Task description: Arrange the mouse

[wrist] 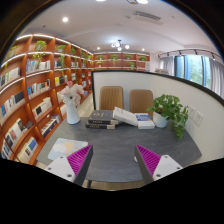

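No mouse shows in the gripper view. My gripper is open and empty, held above the near edge of a grey table. Its two fingers with magenta pads stand wide apart, with only bare tabletop between them.
At the table's far side lie a stack of dark books, white open books and a potted green plant. Two tan chairs stand behind. Bookshelves line the left wall; a white vase with flowers stands near them.
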Motion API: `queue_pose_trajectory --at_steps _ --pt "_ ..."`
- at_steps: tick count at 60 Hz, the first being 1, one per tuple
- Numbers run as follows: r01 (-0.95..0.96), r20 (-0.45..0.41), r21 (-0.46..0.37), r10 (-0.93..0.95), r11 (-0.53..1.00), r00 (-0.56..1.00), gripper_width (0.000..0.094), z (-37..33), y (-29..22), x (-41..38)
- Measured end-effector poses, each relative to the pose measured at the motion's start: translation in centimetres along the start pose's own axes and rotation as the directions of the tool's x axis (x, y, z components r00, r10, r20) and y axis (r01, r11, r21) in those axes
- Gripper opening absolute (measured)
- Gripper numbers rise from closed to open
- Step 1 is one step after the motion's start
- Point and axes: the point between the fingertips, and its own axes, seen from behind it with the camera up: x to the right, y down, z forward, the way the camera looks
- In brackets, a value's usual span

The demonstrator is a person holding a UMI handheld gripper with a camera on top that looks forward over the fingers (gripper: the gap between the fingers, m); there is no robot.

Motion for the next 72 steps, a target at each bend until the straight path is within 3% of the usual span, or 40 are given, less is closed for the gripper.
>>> queue_pose_trajectory --at_steps 18,34,48,60,72 --pt "0.016 0.005 -0.114 -0.015 0.993 1.000 0.0848 3.0 11.2 2.1" --pt "-0.056 -0.090 -0.279 0.032 0.959 0.995 0.0846 7.0 19.4 10.0" --pt "-0.093 -0.120 -0.348 0.054 0.933 0.991 0.0834 14.9 19.8 14.2" --pt "-0.092 -0.097 -0.416 0.057 0.904 0.994 0.0838 20.9 19.0 15.4" --pt "-0.069 -0.041 -0.430 0.057 0.900 0.998 0.0842 26.1 17.0 15.0"
